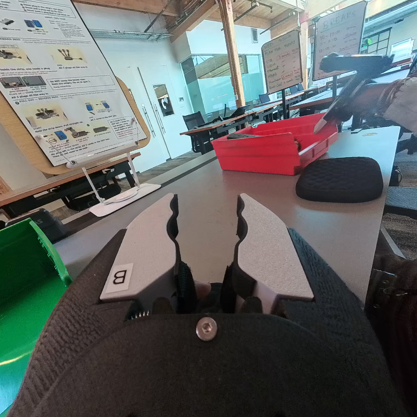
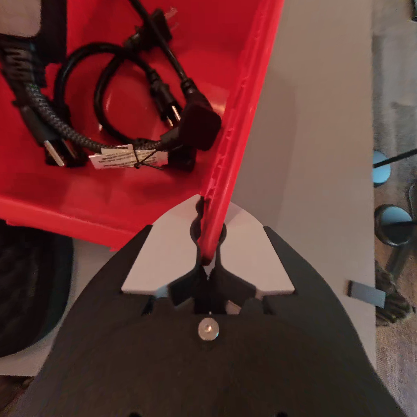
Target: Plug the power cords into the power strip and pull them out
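A red bin (image 1: pixel 255 155) stands on the grey table (image 1: pixel 225 191) at the far right. My right gripper (image 2: pixel 214 203) is shut on the bin's right wall (image 2: pixel 243 112); it also shows in the left wrist view (image 1: pixel 320 126). Inside the bin lie several black power cords (image 2: pixel 106 74), an angled plug (image 2: pixel 198 126), a braided cord (image 2: pixel 67 130) with a white tag, and a dark blurred block (image 2: pixel 15 58) at the upper left. My left gripper (image 1: pixel 207 198) is open and empty, low over the table, pointing across it.
A green bin (image 1: pixel 22 293) sits at my near left. A black padded rest (image 1: pixel 340 178) lies in front of the red bin. An instruction board (image 1: pixel 63 79) stands on a stand at the left. The table's right edge (image 2: pixel 372 158) is close to the red bin. Left tips to right tips: about 55 cm.
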`<state>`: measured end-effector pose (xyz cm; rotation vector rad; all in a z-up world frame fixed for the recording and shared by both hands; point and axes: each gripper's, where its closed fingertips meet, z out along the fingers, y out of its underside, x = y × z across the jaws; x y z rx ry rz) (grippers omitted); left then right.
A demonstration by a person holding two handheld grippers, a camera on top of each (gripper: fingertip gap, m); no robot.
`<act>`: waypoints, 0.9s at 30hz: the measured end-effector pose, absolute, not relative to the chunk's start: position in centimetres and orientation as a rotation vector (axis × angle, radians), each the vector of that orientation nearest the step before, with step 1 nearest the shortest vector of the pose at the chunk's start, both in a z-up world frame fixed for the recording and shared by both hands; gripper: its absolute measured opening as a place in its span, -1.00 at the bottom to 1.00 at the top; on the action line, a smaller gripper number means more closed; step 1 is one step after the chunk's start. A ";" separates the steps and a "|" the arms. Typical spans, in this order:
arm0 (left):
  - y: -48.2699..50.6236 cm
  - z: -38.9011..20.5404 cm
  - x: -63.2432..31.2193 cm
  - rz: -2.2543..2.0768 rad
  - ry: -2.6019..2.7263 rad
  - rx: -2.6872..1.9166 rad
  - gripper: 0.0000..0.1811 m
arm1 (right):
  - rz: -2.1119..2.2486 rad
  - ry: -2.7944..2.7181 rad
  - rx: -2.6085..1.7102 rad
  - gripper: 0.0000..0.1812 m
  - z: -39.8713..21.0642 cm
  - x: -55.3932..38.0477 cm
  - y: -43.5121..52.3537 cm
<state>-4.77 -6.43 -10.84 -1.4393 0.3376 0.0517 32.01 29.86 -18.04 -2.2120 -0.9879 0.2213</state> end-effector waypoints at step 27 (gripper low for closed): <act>-18.9 -7.4 -17.6 0.298 -0.125 -1.418 -0.43 | 0.177 -1.496 -1.955 -0.76 -18.2 7.4 22.4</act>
